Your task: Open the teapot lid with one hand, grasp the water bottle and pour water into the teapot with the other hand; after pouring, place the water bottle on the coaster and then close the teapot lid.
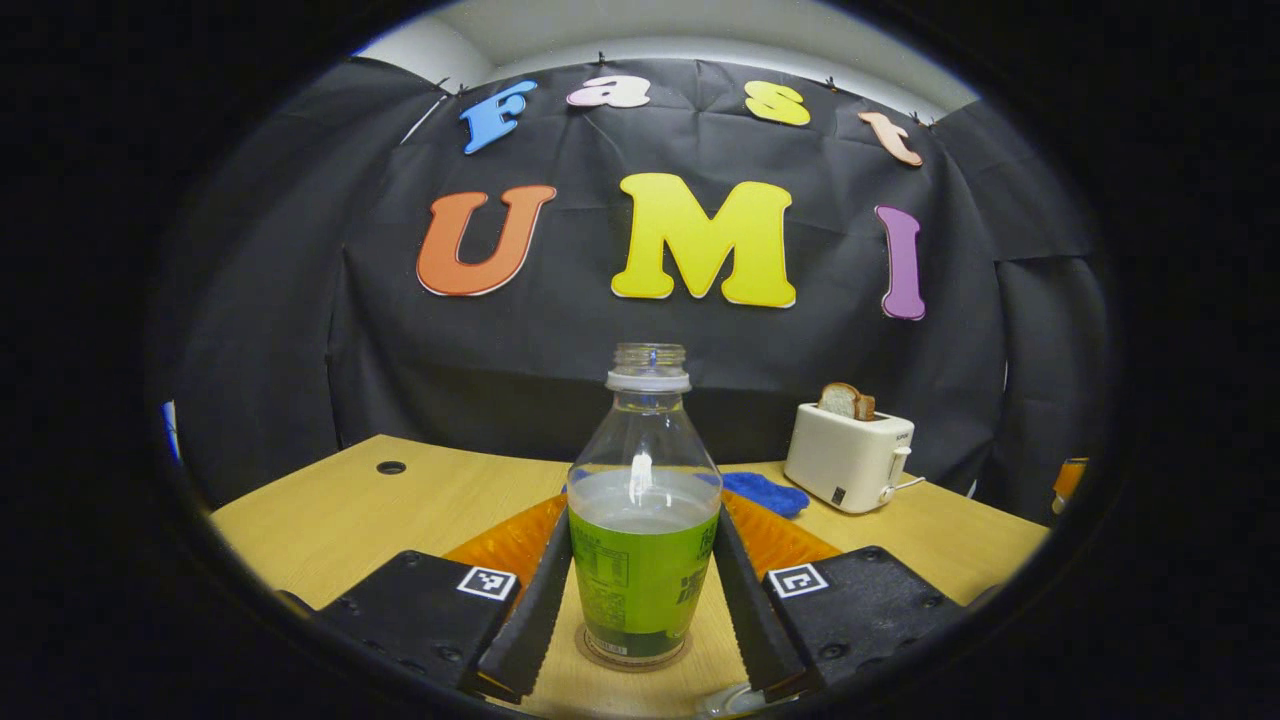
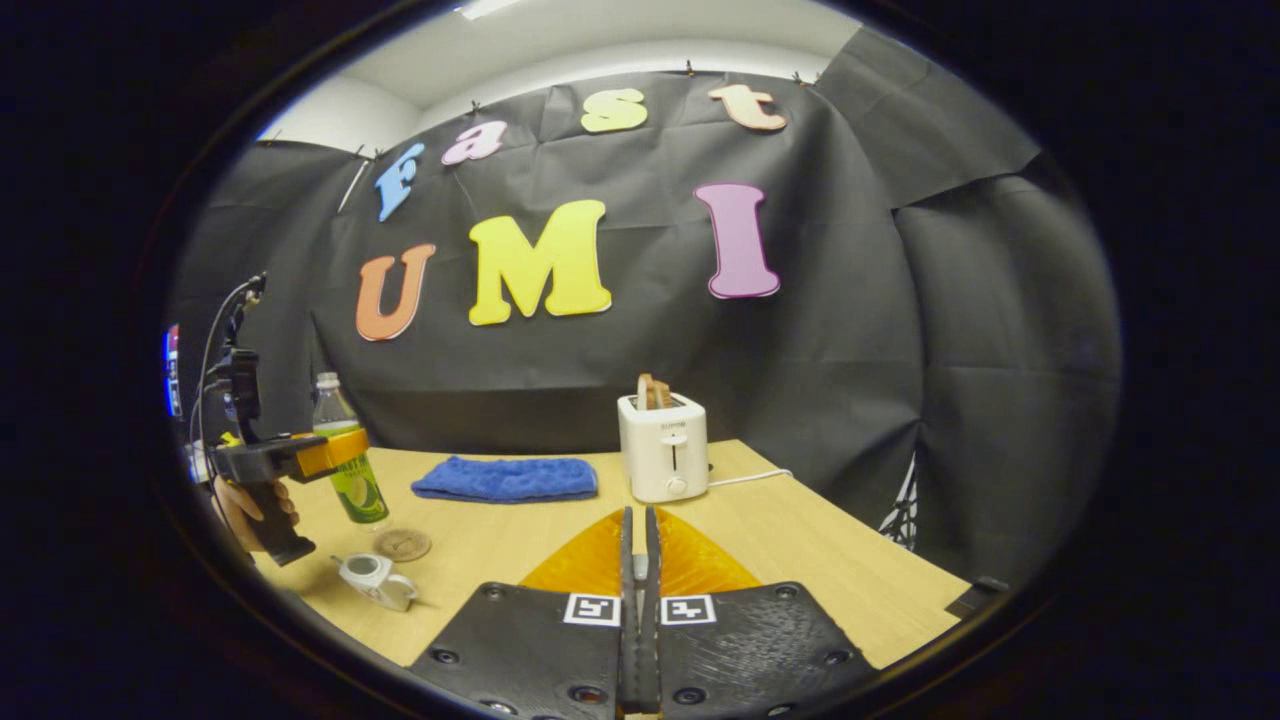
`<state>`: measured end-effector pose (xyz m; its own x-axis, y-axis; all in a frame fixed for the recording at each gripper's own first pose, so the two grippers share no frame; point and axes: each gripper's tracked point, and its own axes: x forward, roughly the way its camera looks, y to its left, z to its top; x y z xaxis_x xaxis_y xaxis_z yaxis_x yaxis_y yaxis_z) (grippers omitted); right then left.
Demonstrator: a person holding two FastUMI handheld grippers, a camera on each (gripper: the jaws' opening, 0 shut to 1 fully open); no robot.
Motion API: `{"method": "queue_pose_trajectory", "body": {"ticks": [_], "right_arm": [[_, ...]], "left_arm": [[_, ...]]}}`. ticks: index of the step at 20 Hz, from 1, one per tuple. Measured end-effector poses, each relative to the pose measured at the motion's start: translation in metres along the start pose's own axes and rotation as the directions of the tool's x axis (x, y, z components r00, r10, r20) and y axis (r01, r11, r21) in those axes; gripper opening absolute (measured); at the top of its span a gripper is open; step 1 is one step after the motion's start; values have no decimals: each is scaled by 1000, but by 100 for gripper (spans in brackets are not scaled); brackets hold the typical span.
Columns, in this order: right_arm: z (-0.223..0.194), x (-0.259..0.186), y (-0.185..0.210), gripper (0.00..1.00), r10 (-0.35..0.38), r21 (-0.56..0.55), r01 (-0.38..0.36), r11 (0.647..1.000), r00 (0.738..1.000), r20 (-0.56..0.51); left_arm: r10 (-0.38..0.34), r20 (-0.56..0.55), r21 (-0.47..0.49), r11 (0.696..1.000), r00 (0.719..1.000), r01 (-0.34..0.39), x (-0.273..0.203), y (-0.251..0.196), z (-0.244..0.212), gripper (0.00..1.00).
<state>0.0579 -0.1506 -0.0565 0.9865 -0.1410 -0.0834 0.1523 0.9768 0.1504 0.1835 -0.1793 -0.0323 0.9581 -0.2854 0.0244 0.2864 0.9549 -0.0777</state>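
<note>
Left claw point(image 1: 640, 610) clamps the water bottle point(image 1: 645, 520), uncapped, above the pale wooden bench point(image 1: 330, 510); right claw point(image 2: 637, 610) is pinched together, empty. Teapot point(image 2: 375, 578) sits beside the coaster point(image 2: 402, 544).

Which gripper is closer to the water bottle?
Left. The left gripper has the water bottle right between its fingers. The right gripper is far off to the side, fingers together.

Uncapped, half-full bottle point(image 1: 645, 520) upright; coaster point(image 2: 402, 544) beside small teapot point(image 2: 376, 580).
</note>
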Motion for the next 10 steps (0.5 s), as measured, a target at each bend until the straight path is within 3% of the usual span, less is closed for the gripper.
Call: {"method": "queue_pose_trajectory", "body": {"ticks": [2, 10], "right_arm": [[0, 1, 1, 0, -1, -1, 1, 1000, 1000, -1], [-5, 3, 7, 0, 7, -5, -7, 1000, 1000, -12]], "left_arm": [[19, 5, 28, 999, 1000, -19, 5, 3, -9, 76], [-34, -61, -23, 999, 998, 33, 11, -8, -37, 78]]}}
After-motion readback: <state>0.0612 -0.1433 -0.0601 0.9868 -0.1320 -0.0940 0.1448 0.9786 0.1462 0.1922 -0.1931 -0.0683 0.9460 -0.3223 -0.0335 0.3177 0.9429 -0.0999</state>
